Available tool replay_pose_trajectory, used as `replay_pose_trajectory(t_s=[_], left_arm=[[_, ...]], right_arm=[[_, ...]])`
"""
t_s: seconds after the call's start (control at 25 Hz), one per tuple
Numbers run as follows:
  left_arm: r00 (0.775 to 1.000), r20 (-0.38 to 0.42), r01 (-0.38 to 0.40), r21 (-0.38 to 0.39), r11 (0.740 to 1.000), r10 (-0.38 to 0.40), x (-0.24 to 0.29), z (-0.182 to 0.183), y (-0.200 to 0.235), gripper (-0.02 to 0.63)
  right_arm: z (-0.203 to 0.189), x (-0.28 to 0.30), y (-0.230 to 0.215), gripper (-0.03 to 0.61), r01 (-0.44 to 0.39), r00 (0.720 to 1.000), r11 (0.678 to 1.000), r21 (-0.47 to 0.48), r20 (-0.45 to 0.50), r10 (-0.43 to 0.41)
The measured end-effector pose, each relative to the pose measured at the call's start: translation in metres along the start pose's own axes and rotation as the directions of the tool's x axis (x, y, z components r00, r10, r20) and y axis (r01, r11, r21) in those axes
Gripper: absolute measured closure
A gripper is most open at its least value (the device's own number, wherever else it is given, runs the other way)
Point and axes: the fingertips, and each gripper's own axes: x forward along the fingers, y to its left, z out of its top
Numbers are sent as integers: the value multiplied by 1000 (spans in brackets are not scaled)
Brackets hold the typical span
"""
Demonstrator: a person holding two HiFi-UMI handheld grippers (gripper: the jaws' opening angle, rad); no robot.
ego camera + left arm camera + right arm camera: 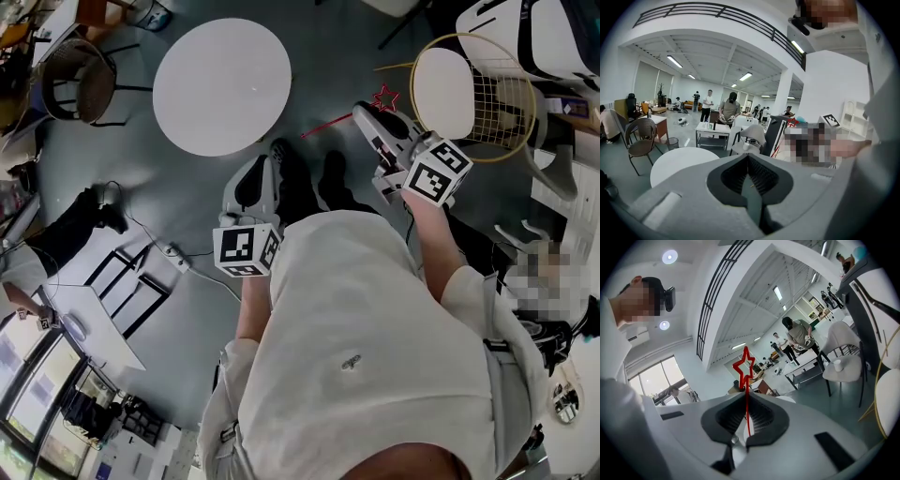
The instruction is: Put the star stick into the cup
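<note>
The star stick (pixel 383 97) is a thin red rod topped with a red outline star. My right gripper (pixel 363 113) is shut on its rod, held out over the floor beside a chair. In the right gripper view the rod rises from between the jaws (pixel 746 426) and the star (pixel 744 365) stands above them. A small white cup (pixel 837 364) sits on a white seat some way off; the same cup (pixel 746 146) shows in the left gripper view. My left gripper (pixel 265 167) hangs low in front of my body, jaws together (pixel 751 185) with nothing between them.
A round white table (pixel 222 84) stands ahead on the left. A white chair with a gold wire frame (pixel 444 92) is close on the right, and a brown chair (pixel 80 80) at far left. Cables and a folded stand (pixel 131 281) lie on the floor. Several people stand in the distance.
</note>
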Motion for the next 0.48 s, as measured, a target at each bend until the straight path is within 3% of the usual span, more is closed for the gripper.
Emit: replay_pose_trajectory(t_s=[0.48], left_arm=[[999,26,47,-3,999,-47,25,28,65,603]], right_arm=[[19,66,6,558,57,998,997,-47,11,-57]])
